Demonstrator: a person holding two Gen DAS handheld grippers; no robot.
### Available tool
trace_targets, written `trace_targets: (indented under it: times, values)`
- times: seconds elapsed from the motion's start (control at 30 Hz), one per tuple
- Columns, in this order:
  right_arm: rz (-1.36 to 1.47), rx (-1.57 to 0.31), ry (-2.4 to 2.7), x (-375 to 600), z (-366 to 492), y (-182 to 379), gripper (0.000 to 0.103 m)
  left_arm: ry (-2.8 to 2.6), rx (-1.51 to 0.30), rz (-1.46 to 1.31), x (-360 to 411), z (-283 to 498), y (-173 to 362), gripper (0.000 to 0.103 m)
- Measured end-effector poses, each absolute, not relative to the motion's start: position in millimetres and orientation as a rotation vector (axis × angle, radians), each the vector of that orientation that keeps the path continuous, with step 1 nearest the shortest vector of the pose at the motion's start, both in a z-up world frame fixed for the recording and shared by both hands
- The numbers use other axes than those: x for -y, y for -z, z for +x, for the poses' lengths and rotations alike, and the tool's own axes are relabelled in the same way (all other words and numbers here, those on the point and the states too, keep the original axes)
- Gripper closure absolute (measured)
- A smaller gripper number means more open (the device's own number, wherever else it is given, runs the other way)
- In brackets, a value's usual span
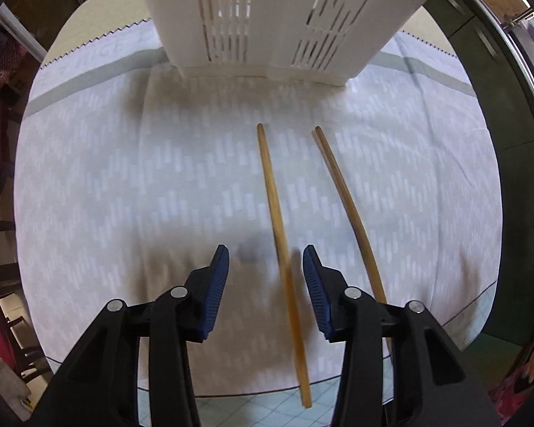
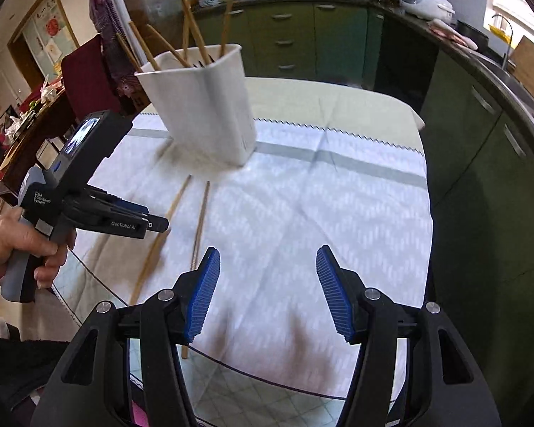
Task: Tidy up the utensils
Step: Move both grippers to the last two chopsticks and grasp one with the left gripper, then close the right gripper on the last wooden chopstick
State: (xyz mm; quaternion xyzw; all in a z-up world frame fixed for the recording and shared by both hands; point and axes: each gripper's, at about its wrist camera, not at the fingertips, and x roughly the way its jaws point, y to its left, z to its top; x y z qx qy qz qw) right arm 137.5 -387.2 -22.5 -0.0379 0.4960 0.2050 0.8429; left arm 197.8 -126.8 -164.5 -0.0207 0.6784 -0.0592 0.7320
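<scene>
1. L tool: my left gripper points down at the cloth, jaws part spread, pads not pressing on anything. One chopstick runs lengthwise through the gap, close to the R pad but apart from it. Second chopstick lies just outside the R finger, roughly parallel to the first.

2. Holder: white, slotted, upright on the cloth, straight ahead of the L fingertips, beyond the far ends of both sticks.

3. R tool: my right gripper is tilted down over the cloth, jaws spread wide, nothing between the pads.

4. From the R tool, both loose sticks lie ahead-left. The holder stands beyond them w/ several chopsticks upright inside. My left hand grips the L tool's handle at far left.
</scene>
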Motion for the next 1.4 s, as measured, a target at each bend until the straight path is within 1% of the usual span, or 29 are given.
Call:
trace_targets:
  times: [0.03,0.1,0.3,0.47,0.5,0.53,0.6,0.73,0.9,1.03,1.2,1.23,1.37,1.4]
  values:
    - [-0.079,-1.051,-0.434,388.2,137.7,25.9,0.046,0.128,-1.499,-0.042,129.4,198.4,167.4,0.069]
    - [-0.083,-1.060,-0.441,385.0,138.1,30.6,0.046,0.126,-1.495,-0.030,134.1,198.5,169.5,0.073]
    - [-0.143,-1.104,-0.476,361.6,139.4,46.7,0.046,0.141,-1.500,-0.008,133.4,196.0,172.3,0.094]
    - [-0.185,-1.168,-0.501,330.4,151.3,66.6,0.047,0.174,-1.506,0.051,111.1,181.4,172.4,0.094]
    - [-0.186,-1.187,-0.511,321.5,155.7,72.1,0.053,0.174,-1.509,0.057,104.7,178.0,172.3,0.094]
    - [-0.190,-1.209,-0.518,311.9,160.5,78.3,0.060,0.173,-1.511,0.058,98.1,174.7,173.0,0.094]
    - [-0.202,-1.249,-0.527,295.0,169.0,89.7,0.065,0.161,-1.510,0.070,82.4,168.6,173.3,0.094]
    - [-0.253,-1.299,-0.520,262.9,182.6,106.9,0.067,0.158,-1.503,0.092,63.2,159.9,174.0,0.094]
    - [-0.298,-1.328,-0.506,237.8,190.1,116.4,0.068,0.174,-1.502,0.090,49.7,153.7,173.5,0.093]
    - [-0.341,-1.361,-0.490,224.8,191.7,123.8,0.076,0.162,-1.508,0.076,46.9,163.2,172.2,0.093]
    - [-0.358,-1.375,-0.471,217.0,198.1,124.5,0.077,0.148,-1.511,0.050,47.6,177.4,169.9,0.093]
    - [-0.367,-1.374,-0.470,214.8,197.8,124.5,0.079,0.146,-1.515,0.045,48.6,179.1,169.3,0.093]
    - [-0.373,-1.382,-0.484,211.2,201.3,125.7,0.082,0.148,-1.521,0.049,53.7,188.8,170.2,0.085]
    - [-0.363,-1.387,-0.486,212.3,203.4,125.7,0.092,0.148,-1.520,0.056,57.7,189.5,169.2,0.082]
